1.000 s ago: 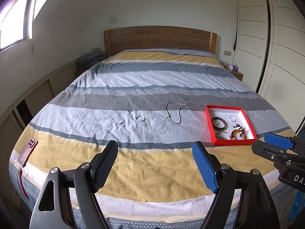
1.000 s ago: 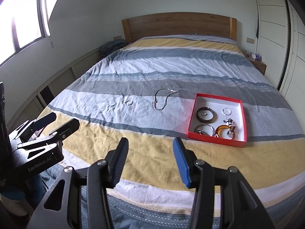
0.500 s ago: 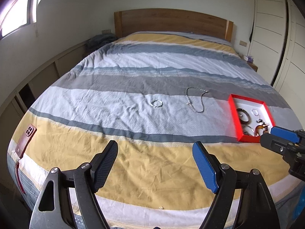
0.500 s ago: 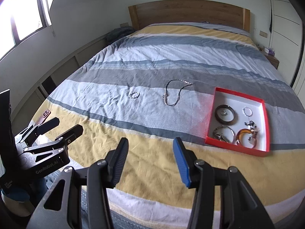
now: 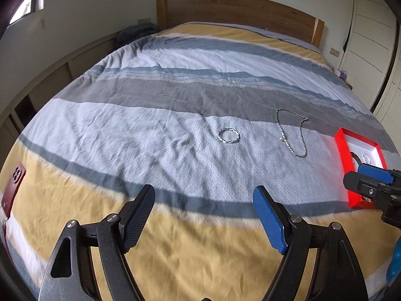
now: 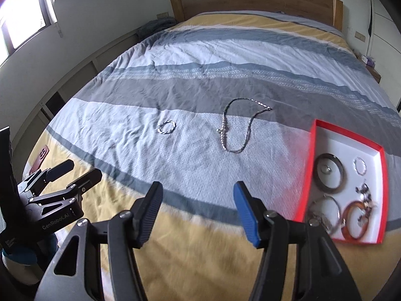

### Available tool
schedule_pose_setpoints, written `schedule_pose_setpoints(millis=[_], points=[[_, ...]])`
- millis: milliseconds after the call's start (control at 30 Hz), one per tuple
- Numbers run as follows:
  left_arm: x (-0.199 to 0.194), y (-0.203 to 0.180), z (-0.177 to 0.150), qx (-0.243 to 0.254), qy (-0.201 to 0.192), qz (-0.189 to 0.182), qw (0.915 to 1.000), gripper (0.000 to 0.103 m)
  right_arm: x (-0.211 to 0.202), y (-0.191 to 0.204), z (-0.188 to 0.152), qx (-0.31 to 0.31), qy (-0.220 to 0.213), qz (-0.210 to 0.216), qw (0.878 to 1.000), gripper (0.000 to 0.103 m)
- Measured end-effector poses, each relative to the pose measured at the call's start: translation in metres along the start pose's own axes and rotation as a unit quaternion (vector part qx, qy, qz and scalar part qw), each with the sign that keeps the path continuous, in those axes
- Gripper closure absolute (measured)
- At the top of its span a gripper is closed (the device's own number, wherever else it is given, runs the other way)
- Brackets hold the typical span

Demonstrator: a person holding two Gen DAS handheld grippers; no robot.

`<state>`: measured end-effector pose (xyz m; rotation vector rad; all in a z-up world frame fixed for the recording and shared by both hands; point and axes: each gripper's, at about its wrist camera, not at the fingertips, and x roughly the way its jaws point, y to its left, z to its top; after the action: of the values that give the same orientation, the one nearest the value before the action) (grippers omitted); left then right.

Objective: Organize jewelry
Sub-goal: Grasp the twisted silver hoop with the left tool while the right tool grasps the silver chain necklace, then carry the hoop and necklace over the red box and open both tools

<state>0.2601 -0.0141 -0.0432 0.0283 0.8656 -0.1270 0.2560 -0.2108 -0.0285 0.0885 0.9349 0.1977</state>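
Observation:
A small silver bracelet (image 5: 228, 135) (image 6: 166, 127) and a long silver necklace (image 5: 292, 131) (image 6: 240, 128) lie loose on the striped bed cover. A red tray (image 5: 343, 150) (image 6: 310, 165) with a white inside sits to their right and holds several bangles and rings. My left gripper (image 5: 204, 215) is open and empty over the yellow stripe, short of the bracelet. My right gripper (image 6: 198, 207) is open and empty, short of the necklace. Each gripper shows at the edge of the other's view.
The bed (image 6: 250, 50) has a wooden headboard (image 5: 238, 7). A dark red phone case (image 5: 12, 185) (image 6: 41, 154) lies at the cover's left edge. Low cabinets run along the left wall, wardrobe doors along the right.
Both grippers have moved forward over the bed towards the jewelry, which looks larger and nearer. The jaws have stayed open. The jewelry has not moved.

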Motion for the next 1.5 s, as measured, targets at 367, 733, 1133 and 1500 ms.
schedule_pose_setpoints(millis=[367,733,1133,1500], points=[[0.106,-0.018,0.035,0.041,0.041,-0.056,0.9967,0.023,0.112,-0.057,0.037,0.065,0.051,-0.004,0.997,0.042],[0.174,-0.025,0.063,0.034,0.055,-0.06,0.9961,0.029,0.172,-0.067,0.068,0.053,0.052,-0.012,0.997,0.036],[0.167,-0.02,0.062,0.03,0.036,-0.079,0.9958,0.063,0.173,-0.087,0.064,0.086,0.045,-0.018,0.995,0.094],[0.104,-0.024,0.04,0.031,0.034,-0.085,0.9953,0.063,0.099,-0.071,0.042,0.085,0.011,0.027,0.996,0.095]])
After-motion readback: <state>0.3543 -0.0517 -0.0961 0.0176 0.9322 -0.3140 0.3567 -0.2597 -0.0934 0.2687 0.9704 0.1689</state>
